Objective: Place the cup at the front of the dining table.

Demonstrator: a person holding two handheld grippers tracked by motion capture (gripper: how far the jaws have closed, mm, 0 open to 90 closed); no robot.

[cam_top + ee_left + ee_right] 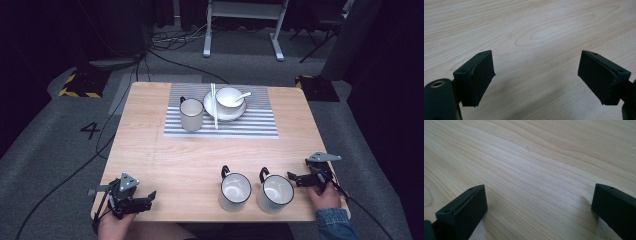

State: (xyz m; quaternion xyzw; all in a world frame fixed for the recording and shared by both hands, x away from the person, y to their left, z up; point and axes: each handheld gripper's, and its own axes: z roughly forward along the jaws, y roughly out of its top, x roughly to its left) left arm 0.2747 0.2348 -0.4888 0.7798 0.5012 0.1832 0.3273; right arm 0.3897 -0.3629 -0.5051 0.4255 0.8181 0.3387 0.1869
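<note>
Two mugs (254, 191) just beside right tongs (291, 177), untouched.

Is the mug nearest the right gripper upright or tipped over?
Upright: the mug stands on its base on the table, white inside facing up.

This looks like a lab or recording studio rather than a home. A wooden table (165, 165) stands on grey carpet (45, 150) crossed by cables (165, 42), with hazard-striped tape (75, 92), a floor-marked "4" (90, 130) and a white equipment frame (245, 25) behind.
</note>
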